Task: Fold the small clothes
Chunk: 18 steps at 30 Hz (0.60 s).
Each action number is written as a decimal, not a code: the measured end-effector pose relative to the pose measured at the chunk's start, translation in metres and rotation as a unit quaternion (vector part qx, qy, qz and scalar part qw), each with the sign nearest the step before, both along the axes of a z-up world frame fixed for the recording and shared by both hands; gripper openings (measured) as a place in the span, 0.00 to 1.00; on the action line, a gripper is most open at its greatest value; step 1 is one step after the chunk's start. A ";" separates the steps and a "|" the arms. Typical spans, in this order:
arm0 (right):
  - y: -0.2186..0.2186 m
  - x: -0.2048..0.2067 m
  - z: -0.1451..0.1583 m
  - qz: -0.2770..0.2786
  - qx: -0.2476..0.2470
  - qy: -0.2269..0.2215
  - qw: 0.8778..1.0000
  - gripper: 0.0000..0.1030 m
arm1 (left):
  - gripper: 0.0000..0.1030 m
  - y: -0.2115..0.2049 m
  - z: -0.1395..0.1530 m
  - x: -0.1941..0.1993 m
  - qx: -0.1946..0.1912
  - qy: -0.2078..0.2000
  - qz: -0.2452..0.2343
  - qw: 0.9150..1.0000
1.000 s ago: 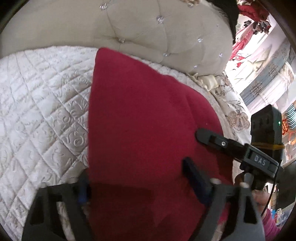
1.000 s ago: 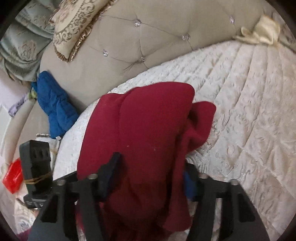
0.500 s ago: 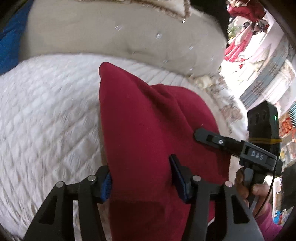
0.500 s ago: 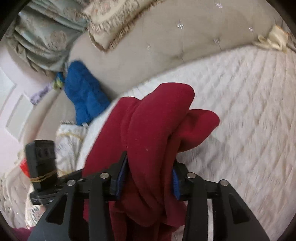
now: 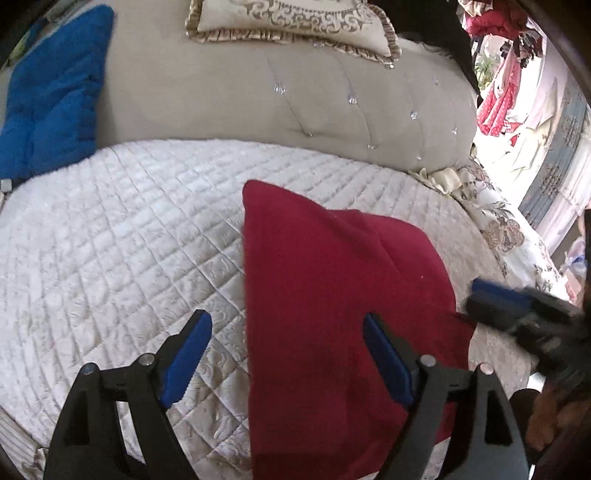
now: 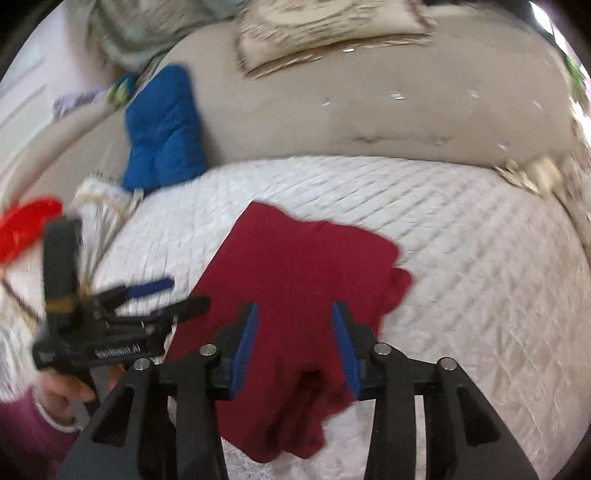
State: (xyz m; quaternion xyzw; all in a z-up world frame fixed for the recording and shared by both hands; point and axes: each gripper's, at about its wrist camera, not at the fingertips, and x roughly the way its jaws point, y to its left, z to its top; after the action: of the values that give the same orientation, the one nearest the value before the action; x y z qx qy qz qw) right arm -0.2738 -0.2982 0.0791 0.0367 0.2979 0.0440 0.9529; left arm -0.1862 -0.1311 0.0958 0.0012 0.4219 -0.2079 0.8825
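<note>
Lying folded on the white quilted bedspread [image 5: 110, 240] is the dark red fleece garment [image 5: 332, 295], a soft, roughly wedge-shaped slab with a straight left edge and a rumpled lobe at its right side. The left gripper [image 5: 288, 354] stands wide, its jaws just having opened; its blue pads [image 5: 188, 354] straddle the garment's left edge without pressing it. The right gripper [image 6: 295, 343] has been closing, its jaws narrow above the cloth; whether the pads touch it I cannot tell. Behind rise a beige tufted headboard [image 5: 295, 92], a blue padded cushion [image 5: 51, 88] and a cream embroidered pillow [image 5: 291, 18]. The right view is motion-blurred.
</note>
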 end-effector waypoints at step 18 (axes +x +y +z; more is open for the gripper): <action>0.006 -0.030 -0.005 -0.096 -0.031 -0.012 0.995 0.24 | 0.85 0.007 0.042 -0.041 0.030 -0.097 0.023 0.995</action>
State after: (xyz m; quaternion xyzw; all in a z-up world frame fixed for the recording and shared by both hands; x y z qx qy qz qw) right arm -0.3038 -0.2924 0.0743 0.0350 0.2831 -0.0560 0.9568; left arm -0.2274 -0.1237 0.1380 0.0384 0.3407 -0.1733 0.9233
